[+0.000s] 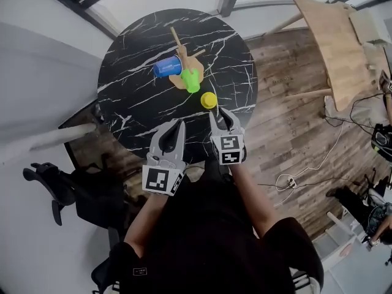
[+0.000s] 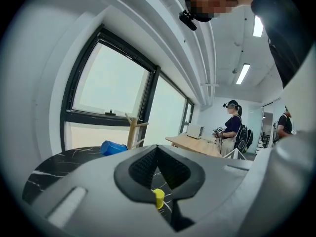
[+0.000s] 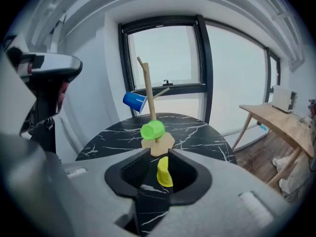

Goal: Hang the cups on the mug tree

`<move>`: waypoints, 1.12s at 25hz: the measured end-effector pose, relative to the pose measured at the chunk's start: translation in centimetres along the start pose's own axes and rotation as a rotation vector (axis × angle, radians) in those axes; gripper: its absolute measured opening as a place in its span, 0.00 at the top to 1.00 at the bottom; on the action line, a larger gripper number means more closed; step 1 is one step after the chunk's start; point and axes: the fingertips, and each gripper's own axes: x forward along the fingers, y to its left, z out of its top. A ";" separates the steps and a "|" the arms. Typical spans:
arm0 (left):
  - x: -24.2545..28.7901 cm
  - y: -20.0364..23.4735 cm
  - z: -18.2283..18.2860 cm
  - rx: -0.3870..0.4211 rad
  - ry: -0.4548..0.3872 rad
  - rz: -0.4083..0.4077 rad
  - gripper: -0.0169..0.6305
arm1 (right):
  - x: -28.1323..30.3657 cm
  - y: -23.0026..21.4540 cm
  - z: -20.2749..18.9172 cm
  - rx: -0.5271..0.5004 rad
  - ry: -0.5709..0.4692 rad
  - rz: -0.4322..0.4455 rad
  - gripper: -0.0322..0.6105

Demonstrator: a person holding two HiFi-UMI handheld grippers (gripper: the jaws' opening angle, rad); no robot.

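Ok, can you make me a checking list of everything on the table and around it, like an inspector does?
Surface: round black marble table, white veins.
Job's things: wooden mug tree; blue cup hangs on an upper peg; green cup hangs low on the tree; yellow cup stands on the table, not yet hung.
Clutter: nothing seen on the table.
Grippers: left gripper shut, holding nothing; right gripper open, with the yellow cup between its jaws but not gripped.
Cables: white cable loops on the wooden floor.
Surroundings: wooden table, black chair, big windows, another person standing farther back.
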 end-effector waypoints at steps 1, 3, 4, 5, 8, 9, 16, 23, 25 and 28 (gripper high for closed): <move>0.1 0.0 -0.2 -0.005 0.005 0.001 0.98 | 0.3 -0.1 -0.4 0.004 0.012 0.002 0.79; 0.2 0.1 -0.5 -0.015 0.012 0.001 0.98 | 1.0 -0.2 -1.1 0.010 0.031 0.003 0.79; 0.3 0.2 -0.6 -0.018 0.014 0.002 0.98 | 1.4 -0.3 -1.4 0.010 0.040 0.004 0.77; 0.4 0.3 -0.7 -0.020 0.015 0.005 0.98 | 1.8 -0.4 -1.7 0.009 0.051 0.006 0.75; 0.9 1.1 -1.1 -0.027 0.020 0.016 0.98 | 3.3 -0.6 -2.8 0.004 0.083 0.013 0.71; 1.1 1.3 -1.3 -0.032 0.020 0.018 0.98 | 3.7 -0.7 -3.1 0.001 0.093 0.015 0.71; 1.7 2.6 -2.3 -0.042 0.039 0.038 0.98 | 6.6 -1.2 -5.0 -0.014 0.151 0.012 0.60; 1.9 2.9 -3.2 -0.073 0.050 0.046 0.98 | 8.1 -1.7 -5.9 -0.015 0.173 -0.009 0.60; 1.8 3.0 -3.5 -0.075 0.057 0.045 0.98 | 8.4 -1.6 -6.1 -0.016 0.173 -0.008 0.60; 1.7 3.2 -4.0 -0.077 0.066 0.049 0.98 | 8.9 -1.5 -6.2 -0.020 0.176 -0.013 0.60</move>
